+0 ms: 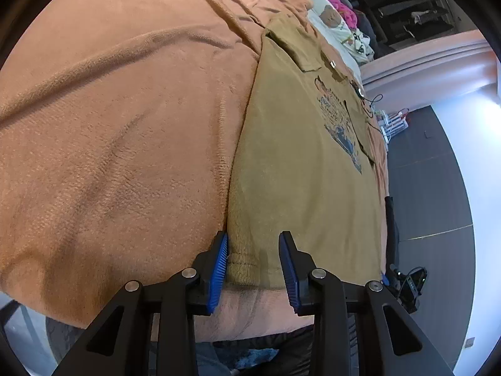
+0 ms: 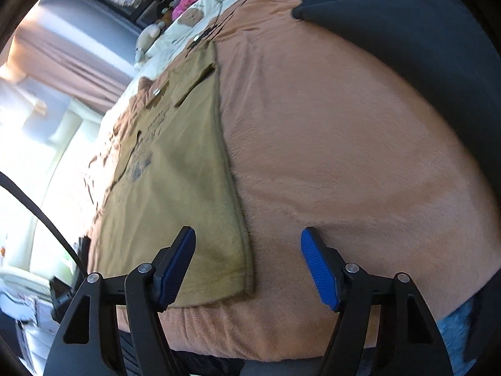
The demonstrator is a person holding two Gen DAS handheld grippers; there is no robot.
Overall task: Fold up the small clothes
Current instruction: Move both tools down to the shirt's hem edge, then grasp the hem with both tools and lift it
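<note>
An olive-brown small T-shirt [image 1: 300,163] with a dark printed picture lies flat on an orange blanket [image 1: 125,125], both sleeves folded in over the body. My left gripper [image 1: 253,238] is open, its blue pads on either side of the shirt's near left hem corner. The shirt also shows in the right wrist view [image 2: 175,188]. My right gripper [image 2: 247,235] is open wide over the shirt's near right hem corner, left pad above the cloth, right pad above the blanket [image 2: 344,156].
A dark garment [image 2: 407,25] lies on the blanket at the far right. Cream bedding with bear prints [image 1: 332,22] and a pink item [image 2: 188,0] lie beyond the shirt. The bed's edge and dark floor [image 1: 429,188] are to the right.
</note>
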